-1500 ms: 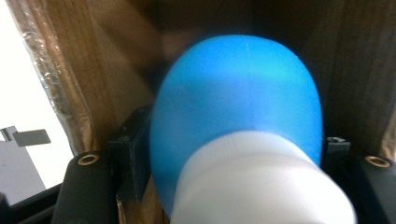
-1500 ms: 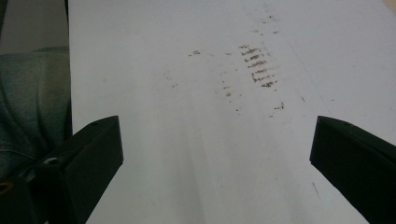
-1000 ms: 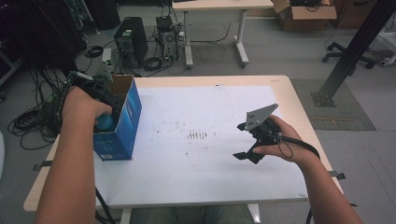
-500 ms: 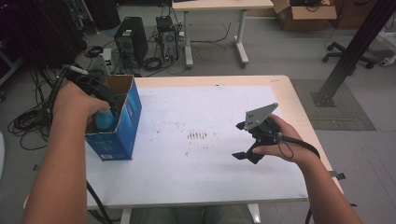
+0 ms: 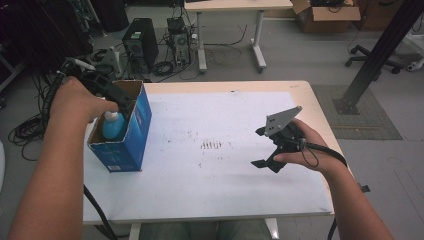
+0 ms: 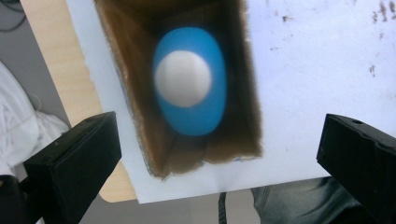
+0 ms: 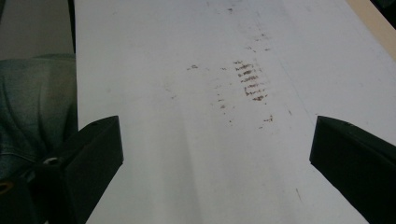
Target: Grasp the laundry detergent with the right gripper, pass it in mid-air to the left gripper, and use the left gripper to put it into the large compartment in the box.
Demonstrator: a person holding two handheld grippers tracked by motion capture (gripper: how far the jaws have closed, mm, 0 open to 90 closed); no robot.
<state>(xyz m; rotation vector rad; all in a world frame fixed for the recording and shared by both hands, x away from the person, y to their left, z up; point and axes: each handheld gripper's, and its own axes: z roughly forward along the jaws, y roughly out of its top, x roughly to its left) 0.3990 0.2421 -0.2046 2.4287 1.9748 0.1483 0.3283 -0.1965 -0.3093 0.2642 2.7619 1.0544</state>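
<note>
Blue bottle [image 6: 190, 81] now stands released in box [image 5: 131, 135], left gripper [image 5: 120, 102] opened, lifted

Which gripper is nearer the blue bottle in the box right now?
Left. The left gripper hangs right above the blue bottle, which stands in the box, jaws open and off it. The right gripper is far across the table, over the stained sheet.
</note>
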